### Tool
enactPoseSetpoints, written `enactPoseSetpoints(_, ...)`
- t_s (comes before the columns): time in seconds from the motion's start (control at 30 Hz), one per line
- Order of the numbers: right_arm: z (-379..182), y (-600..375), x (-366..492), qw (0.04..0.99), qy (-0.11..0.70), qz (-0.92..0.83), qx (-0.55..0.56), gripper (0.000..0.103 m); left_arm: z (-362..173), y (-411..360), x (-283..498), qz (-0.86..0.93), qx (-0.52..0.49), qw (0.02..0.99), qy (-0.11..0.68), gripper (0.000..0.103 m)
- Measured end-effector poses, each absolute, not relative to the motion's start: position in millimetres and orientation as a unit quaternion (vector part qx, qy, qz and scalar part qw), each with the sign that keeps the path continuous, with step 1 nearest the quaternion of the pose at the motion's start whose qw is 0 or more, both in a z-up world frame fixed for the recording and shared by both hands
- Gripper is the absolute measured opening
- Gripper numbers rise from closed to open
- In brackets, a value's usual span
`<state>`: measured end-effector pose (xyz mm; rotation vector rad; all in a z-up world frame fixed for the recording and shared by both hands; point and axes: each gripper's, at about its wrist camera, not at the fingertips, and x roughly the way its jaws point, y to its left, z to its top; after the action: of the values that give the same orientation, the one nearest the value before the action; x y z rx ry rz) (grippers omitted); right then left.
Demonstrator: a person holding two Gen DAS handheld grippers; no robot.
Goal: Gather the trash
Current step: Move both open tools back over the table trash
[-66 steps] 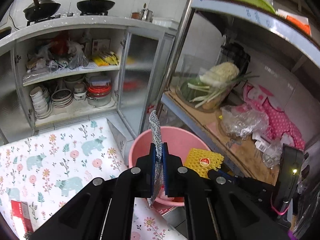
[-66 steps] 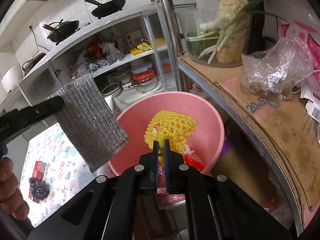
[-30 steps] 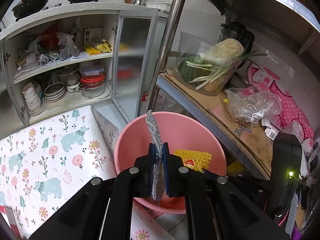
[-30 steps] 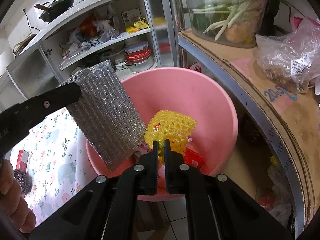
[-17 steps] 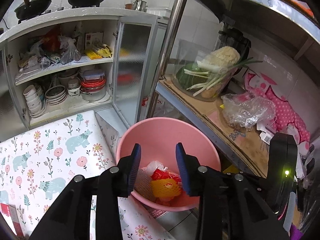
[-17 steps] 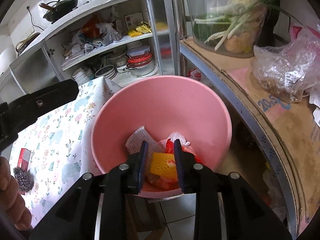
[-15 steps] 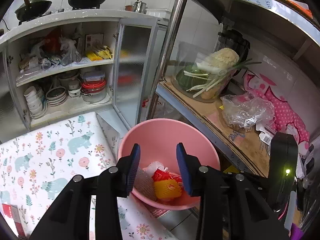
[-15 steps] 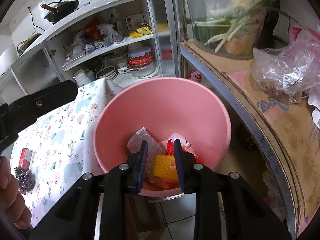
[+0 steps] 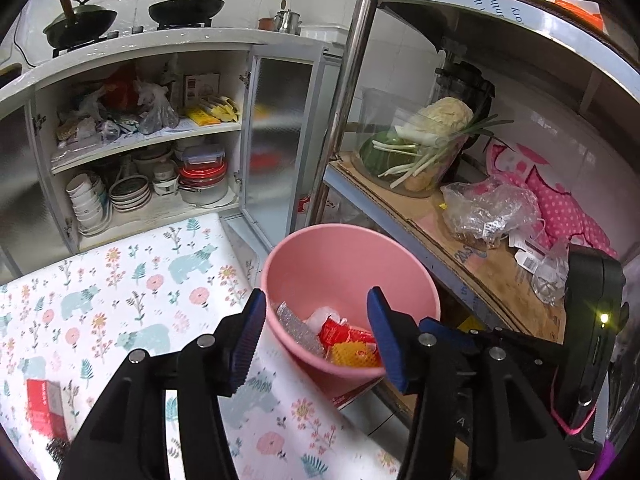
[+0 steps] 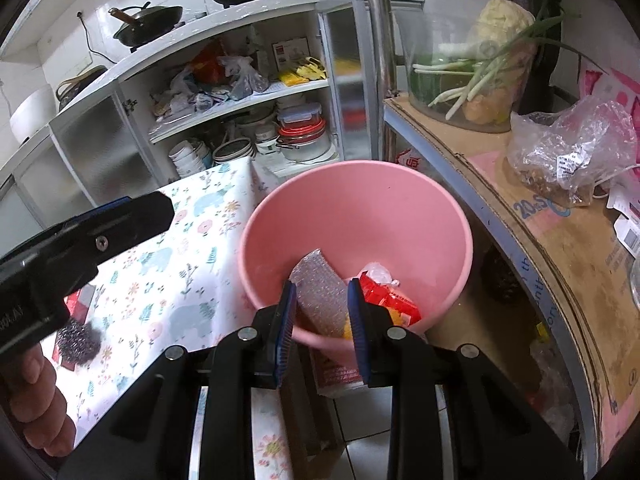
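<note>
Two hand-held grippers hang above the pink bucket [image 10: 356, 216], and both are empty. Left of the bucket is the desk [image 9: 132, 292] with its bear cloth. A red packet [image 9: 45, 404] lies far from the bucket on it, and a steel scrubber [image 10: 78, 339] sits right beside that packet. I think those may be trash not yet picked up.

The left hand-held gripper [image 9: 316, 338] has just been opening; its jaws stand wide with nothing between them. The right hand-held gripper [image 10: 321, 330] has opened a little and holds nothing too.

Inside the bucket lie the silver bubble sheet [image 10: 320, 296], a red wrapper [image 10: 388, 300] and a yellow foam net [image 9: 352, 354]. So that part looks done.

Only the right view shows the scrubber well, and a person's fingers [image 10: 34, 404]. The left view shows the yellow net better.
</note>
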<state>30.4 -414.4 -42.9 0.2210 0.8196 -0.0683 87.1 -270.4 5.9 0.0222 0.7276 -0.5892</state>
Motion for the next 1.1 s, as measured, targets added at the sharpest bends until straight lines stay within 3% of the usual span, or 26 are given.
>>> enactPoseSetpoints(1.1,-23,-352,-25,0.922,0.377,0.0,0.089,0.027,5,-190,5,-0.242,0.019,0.905,0.349,0.056)
